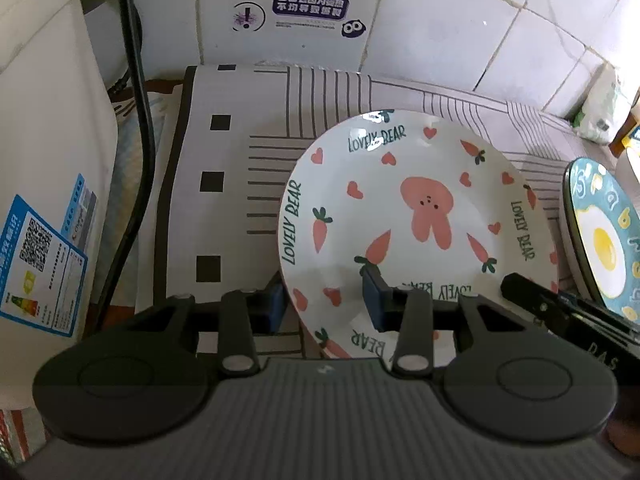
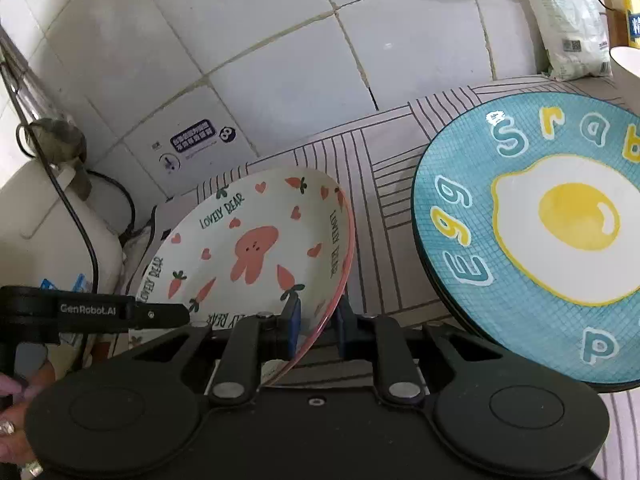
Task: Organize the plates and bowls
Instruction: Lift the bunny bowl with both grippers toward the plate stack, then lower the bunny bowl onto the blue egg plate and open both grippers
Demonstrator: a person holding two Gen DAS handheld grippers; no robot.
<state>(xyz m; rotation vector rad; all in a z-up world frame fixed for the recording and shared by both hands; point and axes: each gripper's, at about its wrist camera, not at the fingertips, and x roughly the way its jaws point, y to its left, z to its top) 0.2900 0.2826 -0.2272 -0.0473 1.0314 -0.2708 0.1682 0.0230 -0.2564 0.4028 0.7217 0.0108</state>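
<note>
Currently right gripper (image 2: 316, 326) fingers pinch the tilted rabbit plate's (image 2: 256, 248) near rim, left gripper (image 1: 324, 304) fingers straddle its rim, not visibly clamped; glazed ceramic: stiff, slippery, breakable, so grip rim deep.

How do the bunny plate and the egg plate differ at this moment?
The bunny plate is white with pink carrots and hearts; the egg plate is teal with a fried egg. The bunny plate is tilted, its rim between the right gripper fingers; the egg plate sits ungripped atop other plates. Both are round and lettered.
</note>
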